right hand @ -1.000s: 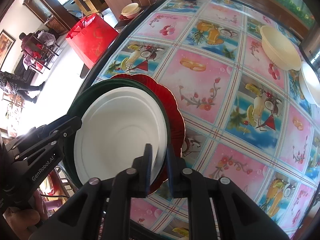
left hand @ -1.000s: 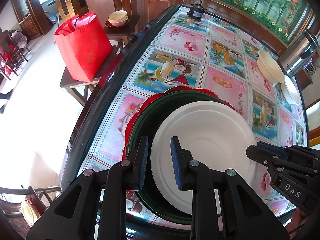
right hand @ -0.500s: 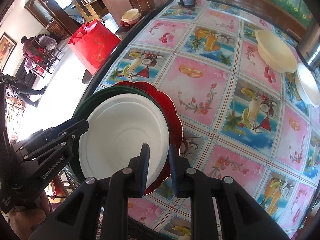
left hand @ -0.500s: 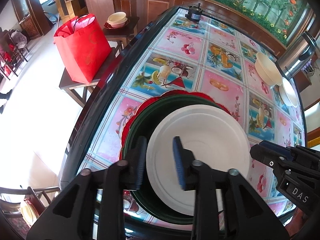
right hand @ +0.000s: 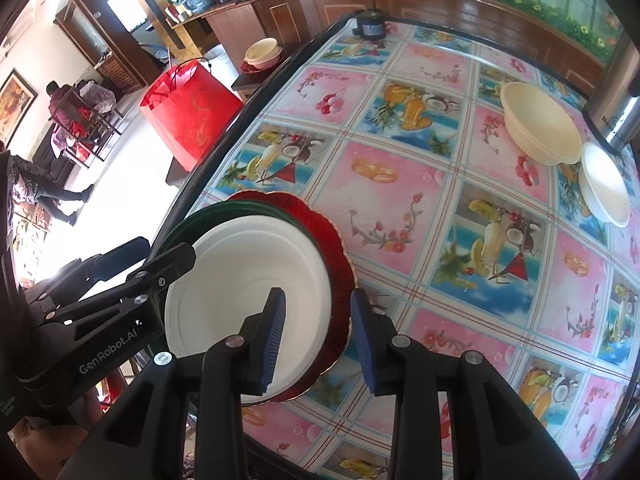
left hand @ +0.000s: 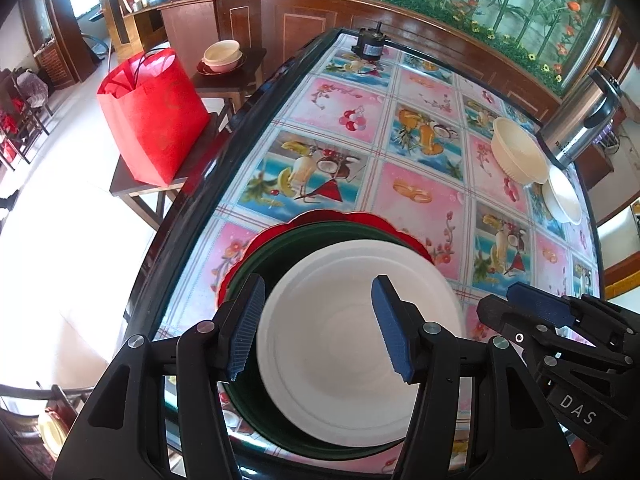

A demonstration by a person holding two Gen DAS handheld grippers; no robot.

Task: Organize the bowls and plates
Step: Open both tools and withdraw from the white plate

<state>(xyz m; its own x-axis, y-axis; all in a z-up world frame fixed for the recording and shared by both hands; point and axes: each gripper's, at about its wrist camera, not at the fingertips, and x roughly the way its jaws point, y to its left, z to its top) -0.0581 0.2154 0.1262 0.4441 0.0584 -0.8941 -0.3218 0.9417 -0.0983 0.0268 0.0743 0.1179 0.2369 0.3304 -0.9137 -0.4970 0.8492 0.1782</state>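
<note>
Left tool (left hand: pixel 318 330) has just been opening and sits apart over the white plate (left hand: pixel 352 344), gripping nothing. Right tool (right hand: pixel 318 334), also just opening, straddles the red plate (right hand: pixel 340 280) rim without pinching it.

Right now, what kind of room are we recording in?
Most likely a home dining room. A large table under a fruit-print cover holds a stack of plates and a cream bowl, a wooden sideboard carries flasks and bottles, and a red gift bag sits on a side stool.

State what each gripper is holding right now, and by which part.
Nothing. The left gripper and right gripper have just been opening; both stand open over the white plate's rim, pads clear of it.
</note>
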